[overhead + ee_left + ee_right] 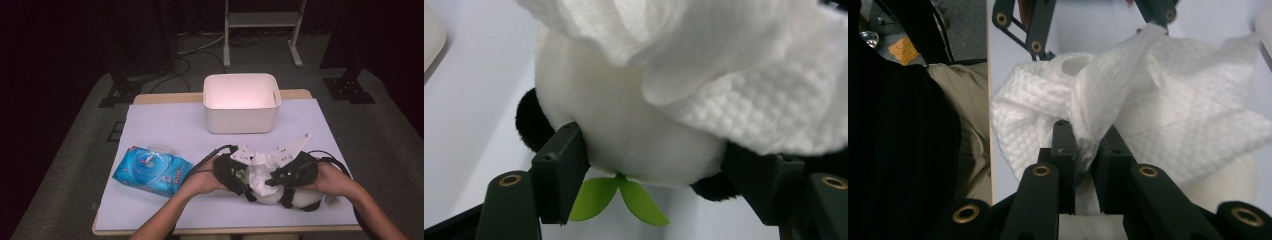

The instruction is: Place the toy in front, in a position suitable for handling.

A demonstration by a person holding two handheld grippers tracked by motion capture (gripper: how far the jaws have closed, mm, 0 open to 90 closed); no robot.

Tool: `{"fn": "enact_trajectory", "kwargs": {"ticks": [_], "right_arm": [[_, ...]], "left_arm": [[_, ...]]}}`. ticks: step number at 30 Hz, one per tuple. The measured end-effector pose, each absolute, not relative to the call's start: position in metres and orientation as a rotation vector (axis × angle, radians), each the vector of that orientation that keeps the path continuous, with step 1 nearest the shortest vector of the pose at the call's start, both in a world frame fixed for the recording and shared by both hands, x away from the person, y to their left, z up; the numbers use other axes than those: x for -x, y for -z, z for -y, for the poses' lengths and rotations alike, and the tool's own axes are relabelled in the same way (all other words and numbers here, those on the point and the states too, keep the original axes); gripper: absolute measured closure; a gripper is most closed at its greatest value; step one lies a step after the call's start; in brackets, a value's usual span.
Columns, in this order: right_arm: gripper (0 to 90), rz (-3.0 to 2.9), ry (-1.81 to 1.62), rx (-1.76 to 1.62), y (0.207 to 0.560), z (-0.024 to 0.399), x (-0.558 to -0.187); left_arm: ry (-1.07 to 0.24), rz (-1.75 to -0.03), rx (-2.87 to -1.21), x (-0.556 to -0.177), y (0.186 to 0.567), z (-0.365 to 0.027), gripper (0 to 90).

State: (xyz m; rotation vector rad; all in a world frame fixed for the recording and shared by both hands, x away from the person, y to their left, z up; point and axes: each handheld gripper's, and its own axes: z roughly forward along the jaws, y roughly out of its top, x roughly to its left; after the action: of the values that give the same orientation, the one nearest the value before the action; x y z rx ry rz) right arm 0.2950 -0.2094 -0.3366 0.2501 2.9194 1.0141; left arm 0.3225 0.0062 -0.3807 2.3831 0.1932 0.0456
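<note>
A plush panda [634,135] is clamped by the left gripper [664,175], whose jaws press on either side of its white body just above a green felt leaf [616,197]. The toy is held low over the counter [165,120], near its front edge and between the person's two hands. A white wipe [1168,105] is draped across the panda and is pinched in a bunched fold by the right gripper [1087,145], whose jaws are drawn nearly together on it. A blue pack of wipes [151,169] lies to the left of the hands, and a white bin [241,102] stands farther back.
</note>
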Motion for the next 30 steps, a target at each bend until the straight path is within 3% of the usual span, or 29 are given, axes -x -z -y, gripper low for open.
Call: {"fn": "enact_trajectory", "kwargs": {"ticks": [13, 30], "right_arm": [[79.0, -2.872, -0.953, -0.407, 0.334, 0.251, -0.304], [80.5, -2.883, -0.985, -0.385, 0.348, 0.246, -0.294]], "left_arm": [[-0.018, -0.22, -2.383, -0.324, 0.384, -0.009, 25.9], [0.024, -0.237, -2.361, -0.33, 0.379, -0.015, 18.6]]}}
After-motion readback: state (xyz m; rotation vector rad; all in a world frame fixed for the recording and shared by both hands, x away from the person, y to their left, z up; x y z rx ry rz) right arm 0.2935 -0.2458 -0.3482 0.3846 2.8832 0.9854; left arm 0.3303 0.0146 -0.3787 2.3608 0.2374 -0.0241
